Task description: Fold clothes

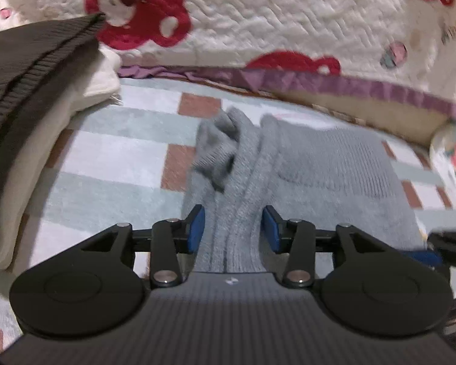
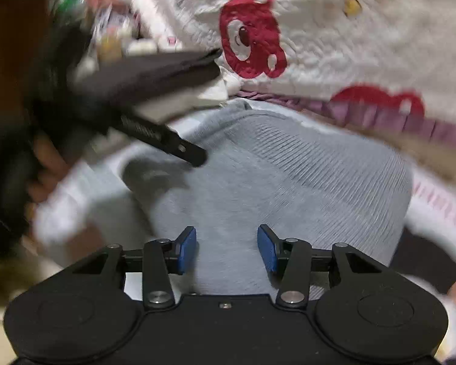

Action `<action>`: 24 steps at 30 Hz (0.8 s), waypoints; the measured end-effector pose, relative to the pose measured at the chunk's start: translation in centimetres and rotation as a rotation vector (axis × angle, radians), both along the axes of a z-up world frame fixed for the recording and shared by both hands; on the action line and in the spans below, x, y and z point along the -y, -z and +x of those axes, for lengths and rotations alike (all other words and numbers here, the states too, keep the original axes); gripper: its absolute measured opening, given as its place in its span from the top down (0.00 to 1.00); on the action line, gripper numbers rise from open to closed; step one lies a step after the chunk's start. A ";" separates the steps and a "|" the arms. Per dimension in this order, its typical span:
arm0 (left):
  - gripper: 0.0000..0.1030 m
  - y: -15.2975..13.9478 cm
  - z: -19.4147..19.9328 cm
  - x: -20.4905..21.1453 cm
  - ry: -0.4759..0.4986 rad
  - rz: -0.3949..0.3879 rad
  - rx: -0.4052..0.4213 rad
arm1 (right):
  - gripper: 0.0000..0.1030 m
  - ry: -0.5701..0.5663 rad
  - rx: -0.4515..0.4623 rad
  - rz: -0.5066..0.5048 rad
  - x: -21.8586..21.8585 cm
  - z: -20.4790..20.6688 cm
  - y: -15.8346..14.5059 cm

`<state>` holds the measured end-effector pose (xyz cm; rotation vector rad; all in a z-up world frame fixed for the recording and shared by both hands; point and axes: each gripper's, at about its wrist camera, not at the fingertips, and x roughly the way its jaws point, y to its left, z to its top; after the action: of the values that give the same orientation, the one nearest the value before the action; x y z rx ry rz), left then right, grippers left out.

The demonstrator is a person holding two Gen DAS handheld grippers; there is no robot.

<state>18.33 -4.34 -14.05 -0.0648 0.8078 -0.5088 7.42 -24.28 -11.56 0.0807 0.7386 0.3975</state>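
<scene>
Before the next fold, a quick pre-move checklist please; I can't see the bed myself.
1. left gripper open: ok, pads apart, a ridge of the grey garment between them.
2. right gripper open: ok, over grey fabric.
3. Garment flat: not ok, bunched at its far end.
4. Folded pile clear of the garment: ok.
5. Garment's edges all visible: cannot tell.

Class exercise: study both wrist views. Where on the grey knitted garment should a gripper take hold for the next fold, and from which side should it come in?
Probably the near edge of the grey knitted garment. It lies folded flat on the checked mat, and its ridged folds run straight toward the open left gripper. Come in low from the near side, so both layers slide between the blue pads.
</scene>
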 end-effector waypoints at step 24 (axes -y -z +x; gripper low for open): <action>0.23 2.5 1.9 -2.7 -0.068 -0.208 -0.193 | 0.22 0.530 -0.393 0.700 12.3 -3.1 6.2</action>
<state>20.27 -1.67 -16.55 -0.3363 0.9352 -0.5264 4.34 -36.56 -17.78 1.0160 0.8984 0.1117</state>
